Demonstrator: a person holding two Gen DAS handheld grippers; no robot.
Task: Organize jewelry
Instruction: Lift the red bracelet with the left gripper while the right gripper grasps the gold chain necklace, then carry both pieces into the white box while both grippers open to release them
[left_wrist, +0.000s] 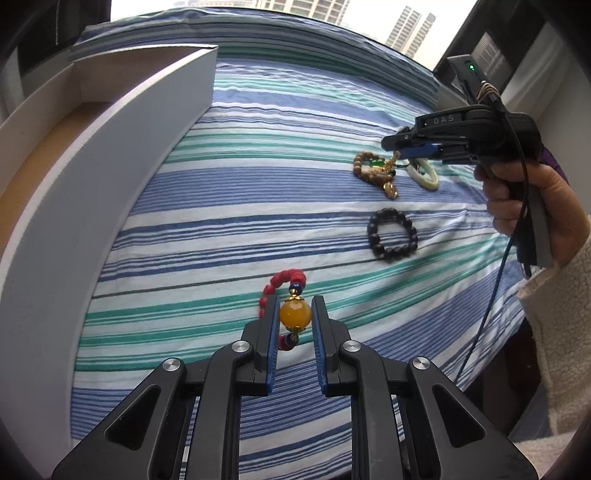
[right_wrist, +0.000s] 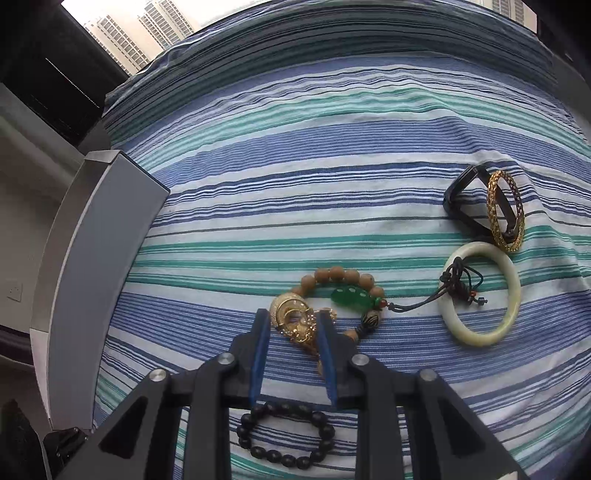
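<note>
A blue, teal and white striped cloth (right_wrist: 332, 155) covered the surface; at twelve o'clock a bright window (left_wrist: 369, 22) showed pale high-rise towers (left_wrist: 408, 29) in flat daylight

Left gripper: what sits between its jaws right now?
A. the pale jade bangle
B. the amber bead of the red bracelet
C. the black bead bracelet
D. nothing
B: in the left wrist view the left gripper has its jaws closed against the amber bead of the red bracelet, while the black bead bracelet lies apart on the striped cloth.
</note>
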